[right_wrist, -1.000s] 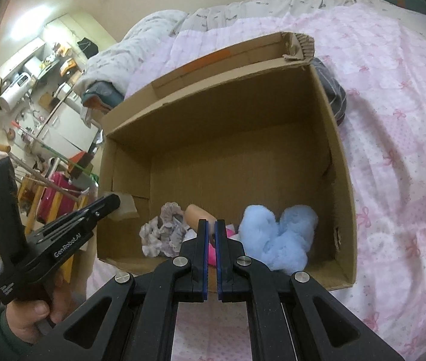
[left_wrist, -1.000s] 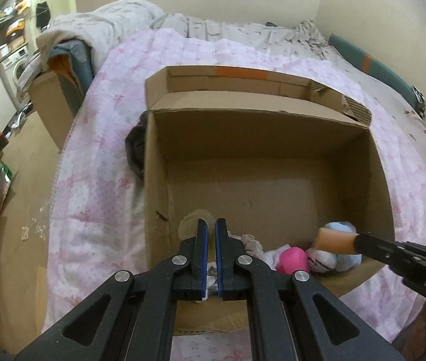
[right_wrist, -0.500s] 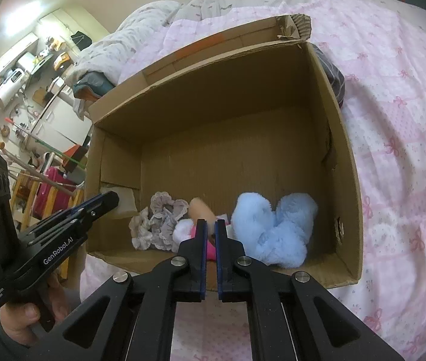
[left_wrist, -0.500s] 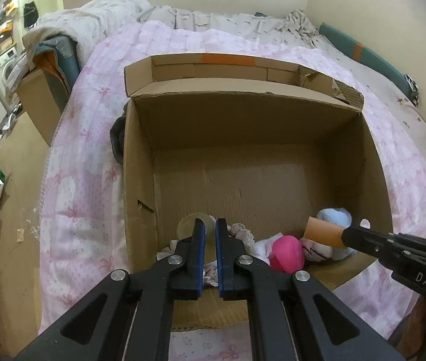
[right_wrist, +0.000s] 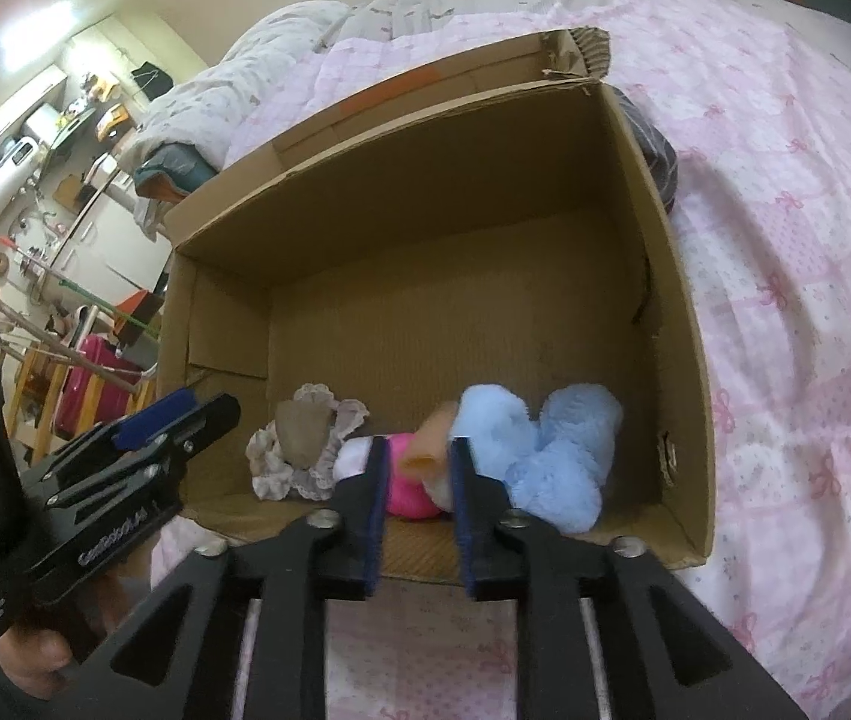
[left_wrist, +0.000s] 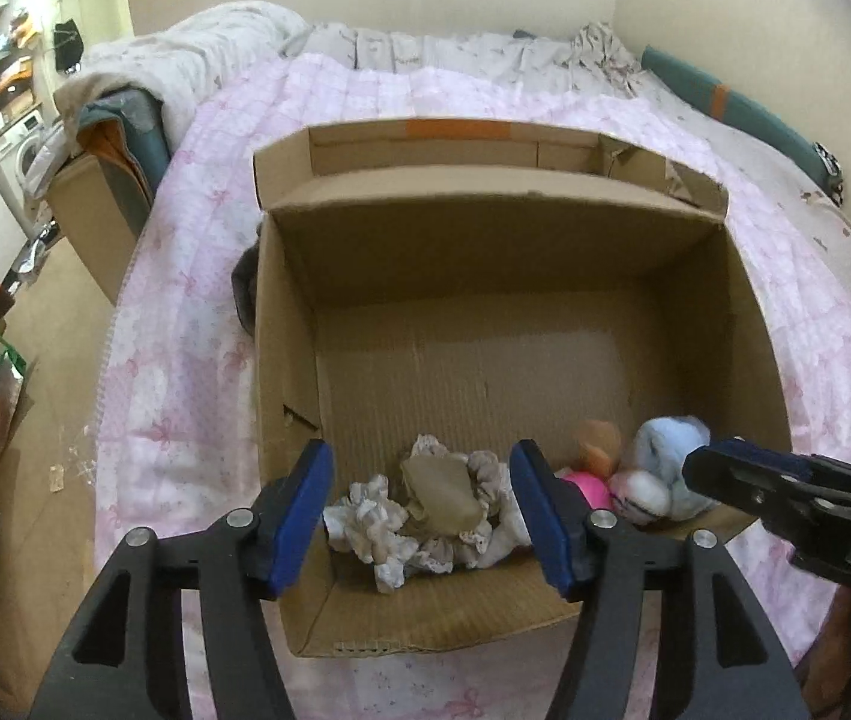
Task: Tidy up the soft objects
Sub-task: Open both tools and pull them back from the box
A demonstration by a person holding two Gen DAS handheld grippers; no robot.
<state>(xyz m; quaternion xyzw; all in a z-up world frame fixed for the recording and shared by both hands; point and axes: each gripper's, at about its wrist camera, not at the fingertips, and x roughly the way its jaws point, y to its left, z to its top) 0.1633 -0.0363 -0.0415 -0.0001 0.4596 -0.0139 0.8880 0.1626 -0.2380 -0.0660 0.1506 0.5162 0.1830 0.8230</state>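
Just ahead of the left gripper, spread wide and empty, a tan pad on a frilly cloth lies along the near wall of the cardboard box. The right gripper, half open and empty, faces the pink toy beside the blue plush. Toy bottoms are hidden.

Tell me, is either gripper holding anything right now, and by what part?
Nothing is held. The left gripper is wide open above the tan piece lying in the cardboard box. The right gripper is open too, its fingers empty.
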